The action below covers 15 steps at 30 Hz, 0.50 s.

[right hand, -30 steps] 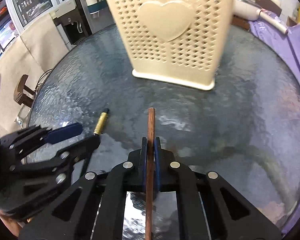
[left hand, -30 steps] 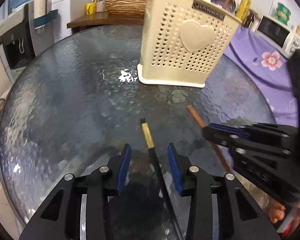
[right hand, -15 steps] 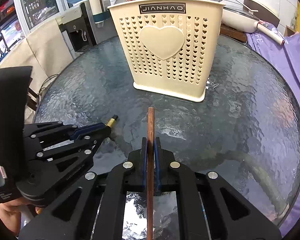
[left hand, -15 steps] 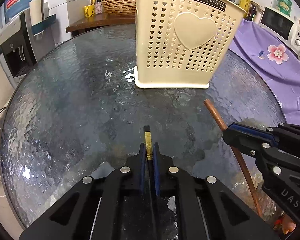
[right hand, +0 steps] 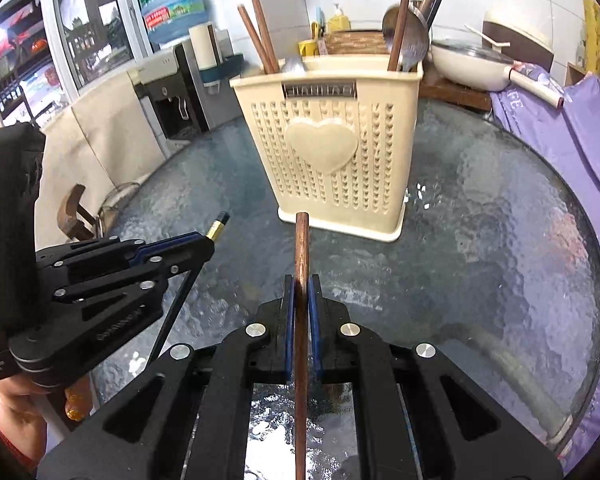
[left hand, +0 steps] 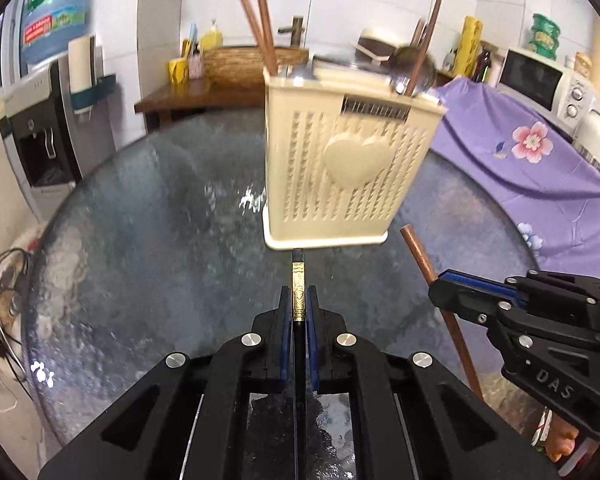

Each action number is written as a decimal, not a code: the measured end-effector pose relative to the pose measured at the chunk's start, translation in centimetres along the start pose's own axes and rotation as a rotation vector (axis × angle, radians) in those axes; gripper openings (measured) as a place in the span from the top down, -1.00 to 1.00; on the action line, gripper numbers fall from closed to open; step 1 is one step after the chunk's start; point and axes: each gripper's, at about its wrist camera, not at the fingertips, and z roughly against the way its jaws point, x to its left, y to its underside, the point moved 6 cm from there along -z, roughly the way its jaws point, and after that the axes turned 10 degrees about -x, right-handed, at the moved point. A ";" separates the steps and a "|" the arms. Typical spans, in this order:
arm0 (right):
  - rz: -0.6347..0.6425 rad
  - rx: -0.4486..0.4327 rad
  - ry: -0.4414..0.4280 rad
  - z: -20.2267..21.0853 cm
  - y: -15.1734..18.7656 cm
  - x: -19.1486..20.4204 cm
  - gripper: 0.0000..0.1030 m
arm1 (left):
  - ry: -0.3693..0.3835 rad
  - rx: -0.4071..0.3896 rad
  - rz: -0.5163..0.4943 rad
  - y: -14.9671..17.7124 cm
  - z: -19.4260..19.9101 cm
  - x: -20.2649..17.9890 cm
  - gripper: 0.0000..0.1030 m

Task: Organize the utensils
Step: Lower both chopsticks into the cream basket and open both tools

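A cream perforated utensil holder (left hand: 340,168) with a heart on its front stands on the round glass table (left hand: 140,240); it also shows in the right wrist view (right hand: 328,152). It holds brown chopsticks (right hand: 260,28) and spoons (right hand: 410,36). My left gripper (left hand: 299,300) is shut on a black chopstick with a gold band (left hand: 298,280), lifted off the table and pointing at the holder. My right gripper (right hand: 302,292) is shut on a brown wooden chopstick (right hand: 302,256), also raised and pointing at the holder. Each gripper shows in the other's view: the right one (left hand: 444,292), the left one (right hand: 204,244).
A purple flowered cloth (left hand: 532,160) covers a surface to the right, with a microwave (left hand: 540,80) behind. A water dispenser (left hand: 44,120) stands to the left. A wooden shelf with a wicker basket (left hand: 240,64) is behind the table. A white pan (right hand: 472,64) sits at the back right.
The left gripper closed on the black chopstick and lifted it. Both grippers rose from the table with their chopsticks, and the views tilted up toward the holder's top.
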 end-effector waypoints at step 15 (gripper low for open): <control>-0.036 -0.265 -0.116 9.7 -9.9 1.0 0.86 | 0.090 -0.255 -0.007 -9.6 8.6 -1.1 0.87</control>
